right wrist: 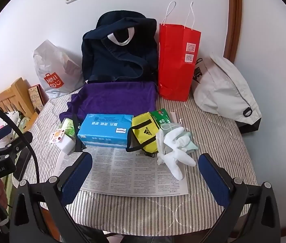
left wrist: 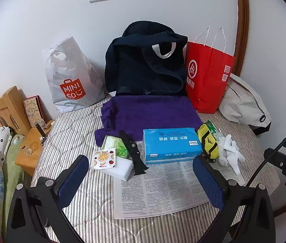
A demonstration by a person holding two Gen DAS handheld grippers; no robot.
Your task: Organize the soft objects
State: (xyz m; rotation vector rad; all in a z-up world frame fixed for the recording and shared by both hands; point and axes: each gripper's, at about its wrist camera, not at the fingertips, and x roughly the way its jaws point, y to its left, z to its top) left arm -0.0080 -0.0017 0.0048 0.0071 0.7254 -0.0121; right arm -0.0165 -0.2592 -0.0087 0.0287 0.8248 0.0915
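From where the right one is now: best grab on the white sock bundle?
Take the white sock bundle at its bunched middle, coming from above with the right hand-held gripper, whose jaws are open. The loose end trailing over the newspaper would only pull out, and the yellow pouch crowds its left side.

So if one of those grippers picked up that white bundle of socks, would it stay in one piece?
Probably not neatly. The white socks lie loosely bunched, with ends splayed across the newspaper, so they would likely droop and trail. They look light and soft, so a pinch should squash them rather than slip off.
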